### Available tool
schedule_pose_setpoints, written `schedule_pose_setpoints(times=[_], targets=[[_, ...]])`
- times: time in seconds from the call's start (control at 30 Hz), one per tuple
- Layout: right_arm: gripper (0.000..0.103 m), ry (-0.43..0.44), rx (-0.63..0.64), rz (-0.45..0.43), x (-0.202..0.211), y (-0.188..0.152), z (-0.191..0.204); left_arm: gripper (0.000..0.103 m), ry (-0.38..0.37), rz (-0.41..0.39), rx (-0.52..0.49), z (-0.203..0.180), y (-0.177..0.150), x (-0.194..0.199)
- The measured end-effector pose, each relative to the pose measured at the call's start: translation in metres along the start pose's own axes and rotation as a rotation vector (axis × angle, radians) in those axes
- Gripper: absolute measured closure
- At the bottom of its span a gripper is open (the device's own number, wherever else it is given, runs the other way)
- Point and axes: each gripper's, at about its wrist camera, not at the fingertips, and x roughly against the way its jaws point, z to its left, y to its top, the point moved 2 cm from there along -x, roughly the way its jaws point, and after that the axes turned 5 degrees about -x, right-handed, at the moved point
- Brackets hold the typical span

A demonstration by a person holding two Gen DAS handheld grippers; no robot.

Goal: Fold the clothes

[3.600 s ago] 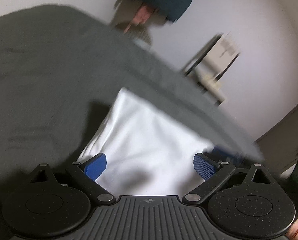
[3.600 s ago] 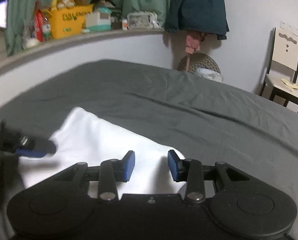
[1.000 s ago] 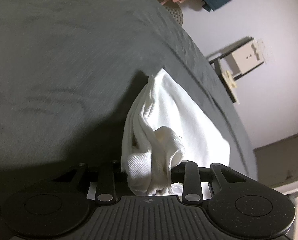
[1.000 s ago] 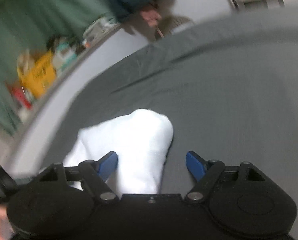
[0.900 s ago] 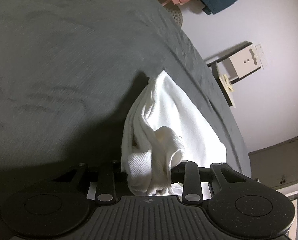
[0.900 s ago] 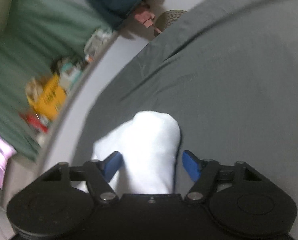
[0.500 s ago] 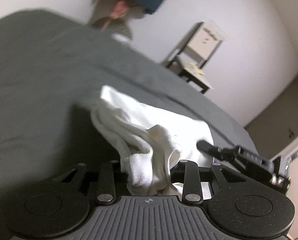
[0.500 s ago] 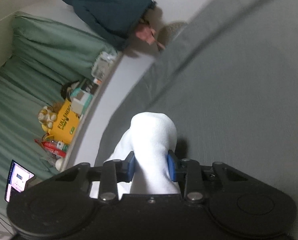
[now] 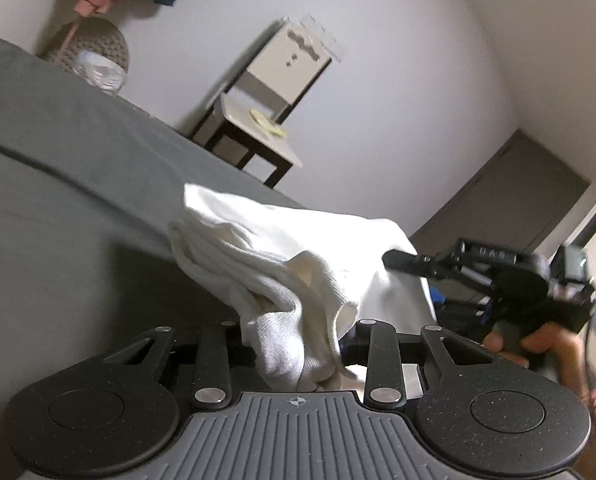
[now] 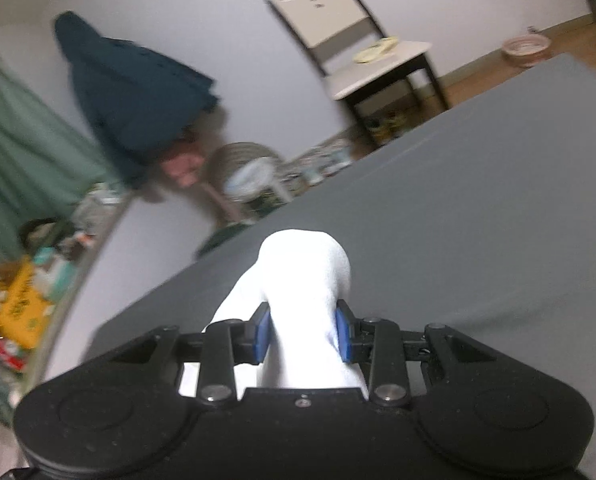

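Tongs in both hands are pinching our white cloth [image 9: 298,264]: left tongs [image 9: 298,344], right tongs [image 10: 303,332], over the grey bed [image 9: 58,200].

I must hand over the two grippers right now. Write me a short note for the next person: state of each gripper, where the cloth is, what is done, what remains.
Left gripper: shut on a bunched edge of the white garment.
Right gripper: shut on another bunched part of the same garment; the person's hand holds it.
Garment: held between both grippers over the grey bed, not spread flat.
Done: both grips taken.
Left: probably lay it flat, fold it, then release.
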Motion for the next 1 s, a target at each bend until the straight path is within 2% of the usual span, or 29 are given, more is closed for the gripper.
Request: schedule_pose_setpoints(times=[0.13,0.2,0.27,0.3,0.37,0.4,0.47,0.53,0.57,0.6,0.67,0.7,0.87,0.93,1.0], targets=[[0.071,-0.073,-0.055,0.033,-0.039,0.013,-0.048,0.070,0.088,0.065,0.004,-0.017,-0.018,-0.041],[0.070,-0.116,-0.066,0.052,-0.058,0.006,-0.063,0.070,0.122,0.085,-0.015,-0.019,-0.025,-0.045],[0.066,-0.132,-0.103,0.034,-0.065,-0.001,-0.075,0.069,0.139,0.114,-0.017,-0.014,-0.031,-0.043],[0.062,-0.133,-0.129,0.024,-0.066,-0.005,-0.083,0.062,0.138,0.127,-0.010,-0.011,-0.032,-0.042],[0.045,-0.145,-0.139,0.010,-0.060,-0.010,-0.094,0.062,0.122,0.144,0.011,-0.007,-0.030,-0.039],[0.033,-0.166,-0.120,0.000,-0.056,-0.014,-0.096,0.062,0.114,0.152,0.021,-0.006,-0.030,-0.037],[0.032,-0.189,-0.081,-0.020,-0.043,-0.019,-0.100,0.059,0.097,0.169,0.042,-0.002,-0.028,-0.035],[0.032,-0.199,-0.067,-0.051,-0.029,-0.020,-0.097,0.052,0.081,0.186,0.062,0.002,-0.027,-0.032],[0.032,-0.195,-0.050,-0.071,-0.020,-0.022,-0.092,0.045,0.089,0.194,0.059,0.002,-0.025,-0.027],[0.032,-0.189,-0.032,-0.091,-0.010,-0.024,-0.086,0.034,0.115,0.201,0.040,0.000,-0.022,-0.018],[0.027,-0.189,0.031,-0.115,0.008,-0.033,-0.070,0.019,0.175,0.204,-0.009,-0.004,-0.016,0.006],[0.021,-0.191,0.068,-0.132,0.020,-0.042,-0.060,0.018,0.182,0.194,-0.031,-0.005,-0.014,0.019],[0.000,-0.191,0.196,-0.240,0.077,-0.105,-0.001,0.017,0.169,0.148,-0.129,-0.019,-0.001,0.095],[0.000,-0.211,0.189,-0.290,0.098,-0.132,0.019,0.014,0.174,0.143,-0.154,-0.025,0.000,0.125],[0.000,-0.215,0.176,-0.308,0.115,-0.157,0.036,0.001,0.177,0.142,-0.182,-0.033,0.004,0.143]])
